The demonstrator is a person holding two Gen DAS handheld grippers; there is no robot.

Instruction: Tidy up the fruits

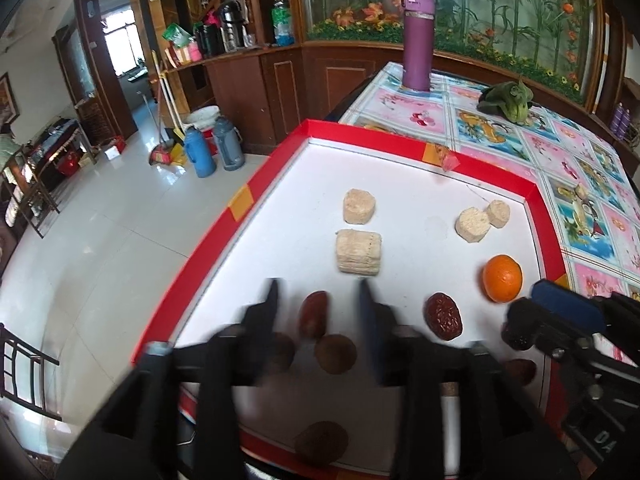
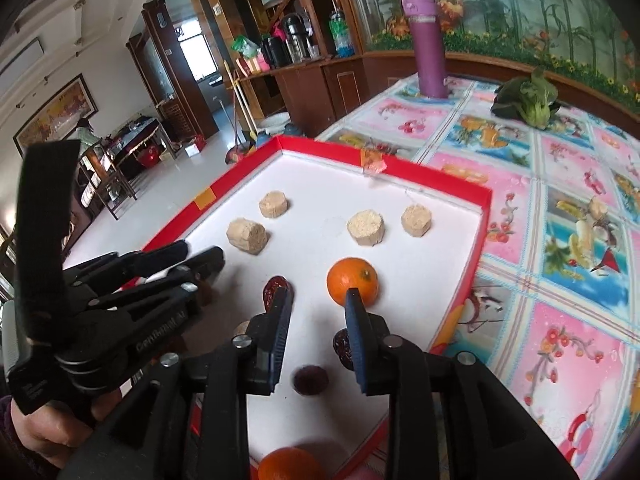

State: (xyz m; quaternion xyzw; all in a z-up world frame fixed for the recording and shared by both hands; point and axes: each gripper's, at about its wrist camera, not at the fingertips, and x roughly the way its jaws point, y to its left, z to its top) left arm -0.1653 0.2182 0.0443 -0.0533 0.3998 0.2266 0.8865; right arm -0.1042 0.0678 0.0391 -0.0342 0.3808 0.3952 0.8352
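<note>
Both sets of jaws stand wide and empty over the red-rimmed tray (image 1: 534, 216). The left gripper (image 1: 318, 300) hovers above a date (image 1: 315, 314). The right gripper (image 2: 318, 304) sits just near of an orange (image 2: 352, 280).

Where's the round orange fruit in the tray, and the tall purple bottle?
Round orange fruit (image 2: 352, 281), right wrist view, middle of its peel.
Tall purple bottle (image 1: 417, 46), left wrist view, middle of its body.
</note>
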